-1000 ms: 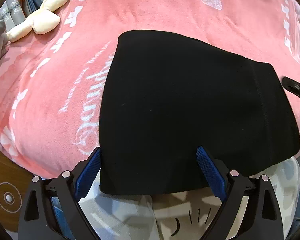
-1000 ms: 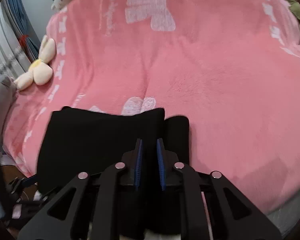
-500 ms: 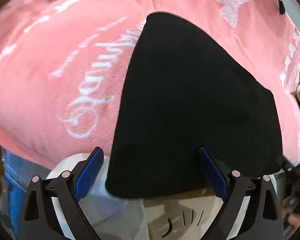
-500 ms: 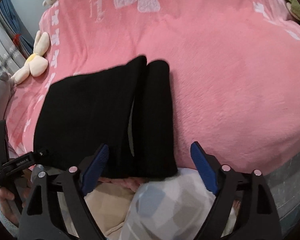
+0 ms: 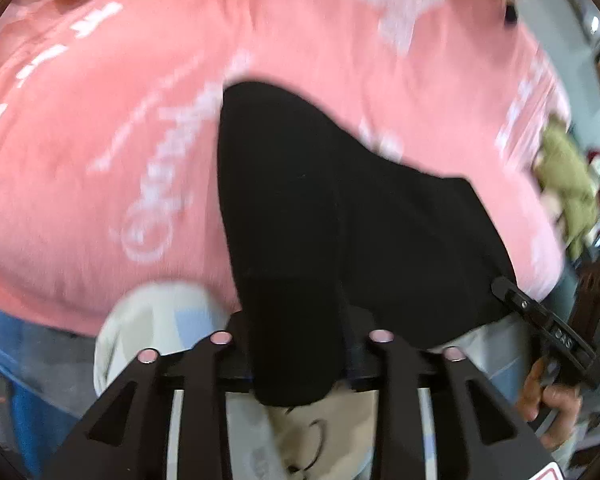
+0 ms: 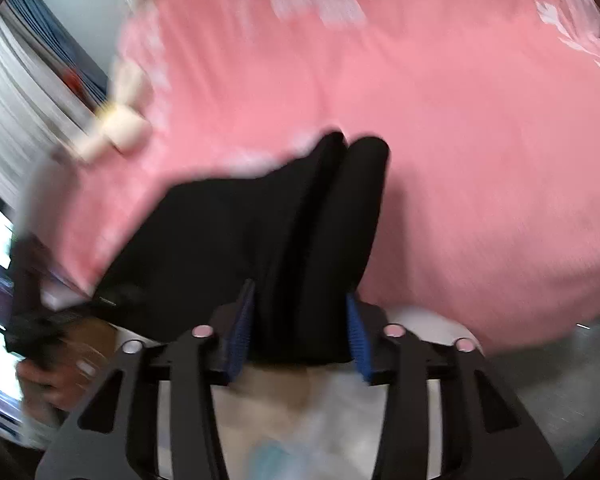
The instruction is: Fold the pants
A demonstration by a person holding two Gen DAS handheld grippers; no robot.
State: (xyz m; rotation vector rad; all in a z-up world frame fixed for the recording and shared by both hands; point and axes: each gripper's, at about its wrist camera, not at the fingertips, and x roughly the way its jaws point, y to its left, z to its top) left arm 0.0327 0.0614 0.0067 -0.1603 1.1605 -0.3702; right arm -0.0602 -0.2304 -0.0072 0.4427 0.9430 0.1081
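The black pants [image 5: 340,208], folded, lie on the pink blanket [image 5: 100,120] at the near edge of the bed, filling the centre and lower half of both views. The left gripper [image 5: 298,344] has just been closing and its jaws now clamp a bunched fold at the pants' lower edge. The right gripper [image 6: 300,336] has also just been closing, its blue pads [image 6: 242,328] pressing the thick folded edge between them.
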